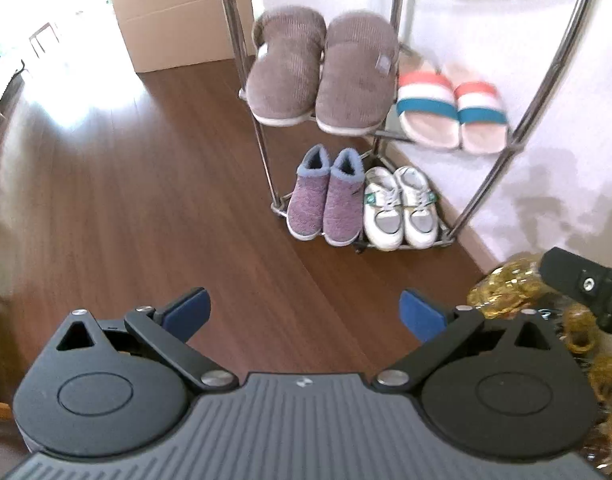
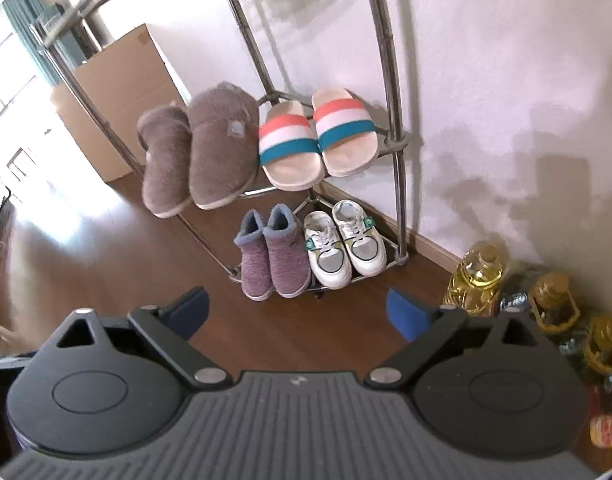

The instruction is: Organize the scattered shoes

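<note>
With all four pairs racked, sorting looks finished; next move likely just a pull-back. Left gripper (image 1: pixel 304 312) and right gripper (image 2: pixel 296 310): jaws spread, empty. Rack (image 1: pixel 386 134) mid-frame, chrome tubes. Upper tier: fuzzy brown slippers (image 1: pixel 322 72), smooth striped slides (image 1: pixel 452 110). Lower: knit purple boots (image 1: pixel 326 200), laced white sneakers (image 1: pixel 400 208).

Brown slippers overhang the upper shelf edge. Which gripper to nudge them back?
Probably left. Its open gripper faces the brown slippers almost straight ahead; from the open right gripper they sit off to the left. Both are empty and well back from the rack.
</note>
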`<state>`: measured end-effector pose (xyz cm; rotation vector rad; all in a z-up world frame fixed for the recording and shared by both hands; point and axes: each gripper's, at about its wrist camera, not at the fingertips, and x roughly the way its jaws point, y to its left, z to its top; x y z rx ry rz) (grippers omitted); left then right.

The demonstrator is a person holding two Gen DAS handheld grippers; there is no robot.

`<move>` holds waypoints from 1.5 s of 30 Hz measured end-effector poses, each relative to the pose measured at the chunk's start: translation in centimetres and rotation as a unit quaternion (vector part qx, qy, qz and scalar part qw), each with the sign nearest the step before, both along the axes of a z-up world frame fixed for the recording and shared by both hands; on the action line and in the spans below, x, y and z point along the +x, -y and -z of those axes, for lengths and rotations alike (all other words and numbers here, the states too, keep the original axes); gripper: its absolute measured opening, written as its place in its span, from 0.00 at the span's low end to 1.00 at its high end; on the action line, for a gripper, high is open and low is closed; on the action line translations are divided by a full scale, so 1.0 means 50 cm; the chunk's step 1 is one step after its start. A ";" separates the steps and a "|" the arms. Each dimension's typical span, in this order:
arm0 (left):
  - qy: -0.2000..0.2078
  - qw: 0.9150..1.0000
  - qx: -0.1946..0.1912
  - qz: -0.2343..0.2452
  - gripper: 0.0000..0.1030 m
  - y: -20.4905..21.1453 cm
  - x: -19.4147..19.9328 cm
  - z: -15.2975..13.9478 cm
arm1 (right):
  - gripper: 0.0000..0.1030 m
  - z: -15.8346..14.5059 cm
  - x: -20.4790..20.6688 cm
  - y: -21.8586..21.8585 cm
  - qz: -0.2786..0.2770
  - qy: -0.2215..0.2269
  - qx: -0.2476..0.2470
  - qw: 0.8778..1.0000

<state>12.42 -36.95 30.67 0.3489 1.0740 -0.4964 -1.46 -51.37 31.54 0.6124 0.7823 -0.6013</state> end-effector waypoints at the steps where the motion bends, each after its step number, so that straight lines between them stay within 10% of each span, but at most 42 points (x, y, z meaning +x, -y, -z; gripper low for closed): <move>1: -0.001 1.000 -0.002 -0.004 0.99 -0.012 -0.002 -0.013 | 0.96 -0.019 -0.005 -0.011 -0.001 0.003 -0.005 1.000; 14: 0.028 0.999 -0.010 0.018 0.99 -0.186 -0.056 -0.187 | 0.99 -0.217 -0.046 -0.225 -0.023 0.009 -0.129 0.991; 31: 0.102 0.990 -0.091 0.030 0.99 -0.358 -0.113 -0.452 | 0.99 -0.474 -0.142 -0.395 -0.003 0.075 -0.170 0.983; 45: 0.114 0.985 -0.112 0.067 0.98 -0.429 -0.165 -0.539 | 0.99 -0.540 -0.189 -0.465 0.015 0.078 -0.177 0.981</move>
